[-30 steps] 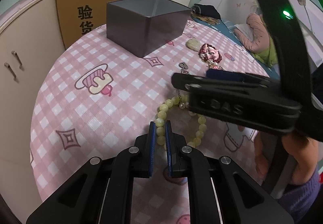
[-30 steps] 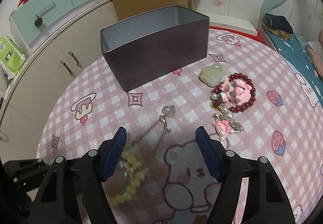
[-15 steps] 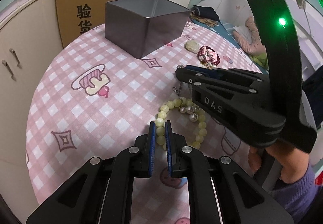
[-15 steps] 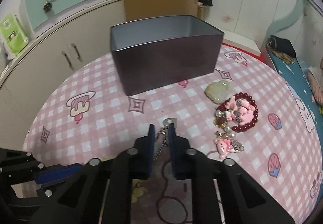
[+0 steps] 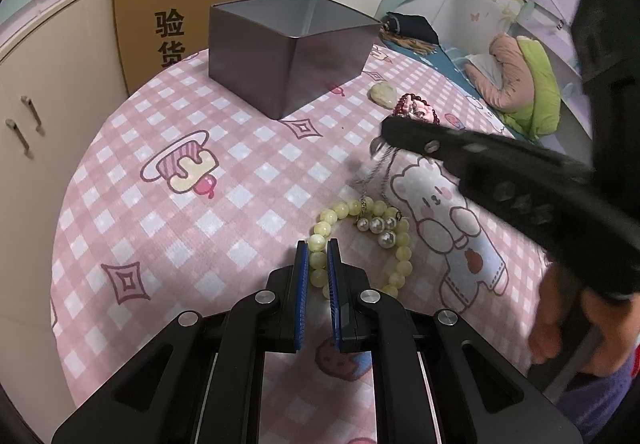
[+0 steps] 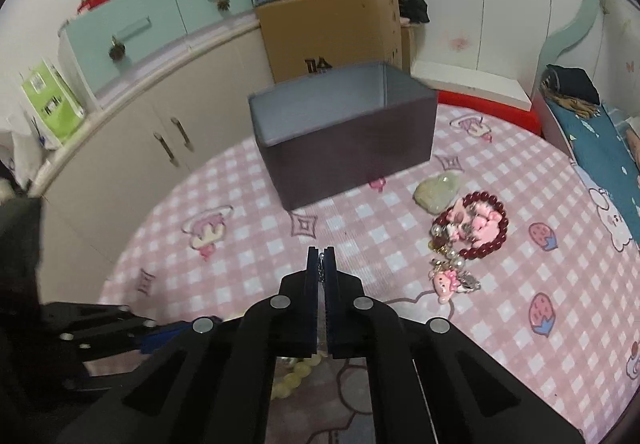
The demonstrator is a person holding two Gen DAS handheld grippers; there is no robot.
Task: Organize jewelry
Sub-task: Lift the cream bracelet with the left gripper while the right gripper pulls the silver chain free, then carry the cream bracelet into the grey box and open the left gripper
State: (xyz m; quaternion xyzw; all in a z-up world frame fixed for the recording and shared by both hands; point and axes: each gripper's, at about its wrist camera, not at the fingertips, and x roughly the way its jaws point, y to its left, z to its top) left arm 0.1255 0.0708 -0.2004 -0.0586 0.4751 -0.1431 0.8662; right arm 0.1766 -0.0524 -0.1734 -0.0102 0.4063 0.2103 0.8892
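My right gripper has just closed its jaws: a second ago they stood wide apart over the silver chain, and now they are pinched together on it, with links showing in the narrow slit between the pads. In the left wrist view the chain hangs taut from that gripper's tip down to a cluster of pearls lying on the yellow-green bead bracelet, so the chain's upper end is off the pink checked tabletop while its lower end trails among the beads. I judge the chain is tangled with or draped over the bracelet, and this pull should separate them.

My left gripper has not changed: its jaws are clamped on a few beads of the bracelet, pinning it against the tabletop.

The open dark grey box stands well beyond, apparently empty. A dark red bead bracelet with pink charms and a pale green stone lie beside it, untouched.
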